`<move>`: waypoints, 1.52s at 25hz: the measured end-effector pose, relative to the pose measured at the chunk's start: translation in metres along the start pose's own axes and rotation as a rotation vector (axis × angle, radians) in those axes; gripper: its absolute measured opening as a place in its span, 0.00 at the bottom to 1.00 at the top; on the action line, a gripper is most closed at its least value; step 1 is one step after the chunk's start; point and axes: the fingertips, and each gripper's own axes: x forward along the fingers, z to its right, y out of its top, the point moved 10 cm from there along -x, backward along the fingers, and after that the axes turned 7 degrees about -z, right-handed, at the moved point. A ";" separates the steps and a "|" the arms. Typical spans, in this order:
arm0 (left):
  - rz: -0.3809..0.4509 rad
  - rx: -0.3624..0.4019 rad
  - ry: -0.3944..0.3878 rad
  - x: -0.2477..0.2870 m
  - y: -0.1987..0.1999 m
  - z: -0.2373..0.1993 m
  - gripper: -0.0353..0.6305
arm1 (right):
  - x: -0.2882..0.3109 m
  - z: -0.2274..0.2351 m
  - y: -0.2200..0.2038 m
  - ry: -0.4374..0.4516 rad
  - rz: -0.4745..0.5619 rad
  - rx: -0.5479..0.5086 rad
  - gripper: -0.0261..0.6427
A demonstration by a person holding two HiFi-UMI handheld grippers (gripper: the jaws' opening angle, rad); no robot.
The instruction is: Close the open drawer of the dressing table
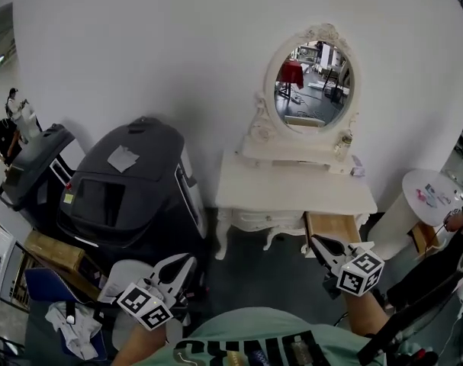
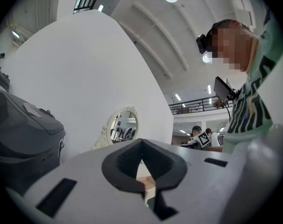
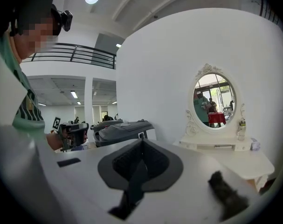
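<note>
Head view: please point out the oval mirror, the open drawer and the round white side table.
oval mirror (image 1: 313, 86): head view, middle of the glass.
open drawer (image 1: 334, 225): head view, its wooden inside.
round white side table (image 1: 433, 180): head view, bare part of its top.

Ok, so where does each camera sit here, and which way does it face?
Head view: on the head, looking steeply down at the table and its open drawer; left gripper, right gripper and shirt show.
Left gripper view: on that gripper, looking along its shut jaws, slightly up, at wall and mirror; shirt at right.
Right gripper view: on that gripper, along its shut jaws at mirror and table; shirt at left.
Shared: the mirror in all three; each gripper view shows the other gripper.
</note>
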 end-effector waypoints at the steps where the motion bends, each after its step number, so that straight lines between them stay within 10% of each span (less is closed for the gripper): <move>1: -0.004 -0.010 0.006 0.003 -0.002 -0.005 0.05 | 0.008 0.005 0.001 0.005 -0.002 0.004 0.06; 16: 0.014 -0.027 0.164 0.165 0.016 -0.052 0.05 | 0.129 0.192 0.058 0.189 0.006 -0.039 0.06; 26: -0.075 -0.040 0.084 0.314 0.014 -0.066 0.05 | 0.137 0.324 0.033 0.156 0.012 0.078 0.06; 38: -0.138 -0.061 -0.079 0.392 0.005 -0.114 0.05 | 0.139 0.364 0.014 0.015 -0.011 0.154 0.06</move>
